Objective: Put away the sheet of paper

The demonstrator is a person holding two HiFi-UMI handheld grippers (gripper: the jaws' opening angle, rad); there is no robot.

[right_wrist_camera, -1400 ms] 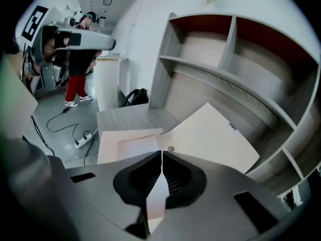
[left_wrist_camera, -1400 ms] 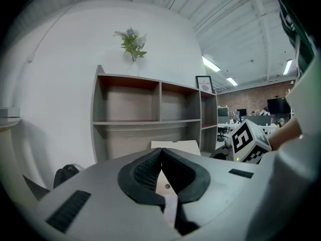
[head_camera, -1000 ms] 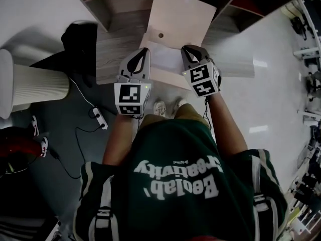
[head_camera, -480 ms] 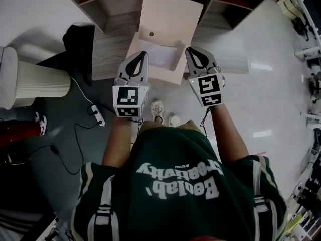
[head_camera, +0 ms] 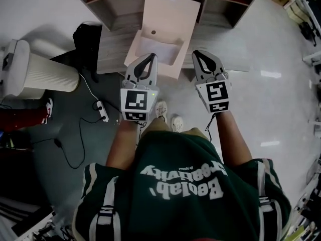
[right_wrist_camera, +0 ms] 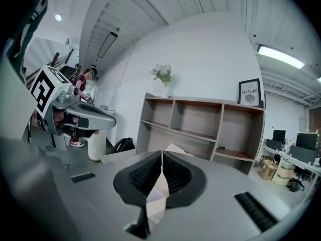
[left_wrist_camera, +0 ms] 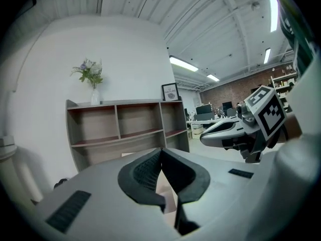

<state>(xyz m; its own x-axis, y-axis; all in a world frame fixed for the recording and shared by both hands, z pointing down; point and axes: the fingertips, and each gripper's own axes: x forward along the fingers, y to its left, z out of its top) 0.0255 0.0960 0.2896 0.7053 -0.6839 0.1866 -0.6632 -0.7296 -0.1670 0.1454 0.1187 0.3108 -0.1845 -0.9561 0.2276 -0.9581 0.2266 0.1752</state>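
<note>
Left gripper (head_camera: 150, 57) and right gripper (head_camera: 201, 54) had been drawn back from the box (head_camera: 171, 15), jaws closed and empty; the sheet of paper (head_camera: 158, 49) was best left undisturbed.

A dark green T-shirt (head_camera: 175, 185) has white lettering and white-striped short sleeves (head_camera: 96, 182). Ahead of the T-shirt, the left gripper (head_camera: 151, 56) and right gripper (head_camera: 200, 52) are pale grey shells with black ridged pads (left_wrist_camera: 145, 170). Each bears a black-and-white marker cube (head_camera: 136, 104). White shoes (head_camera: 160, 108) peek out beyond the T-shirt.
</note>
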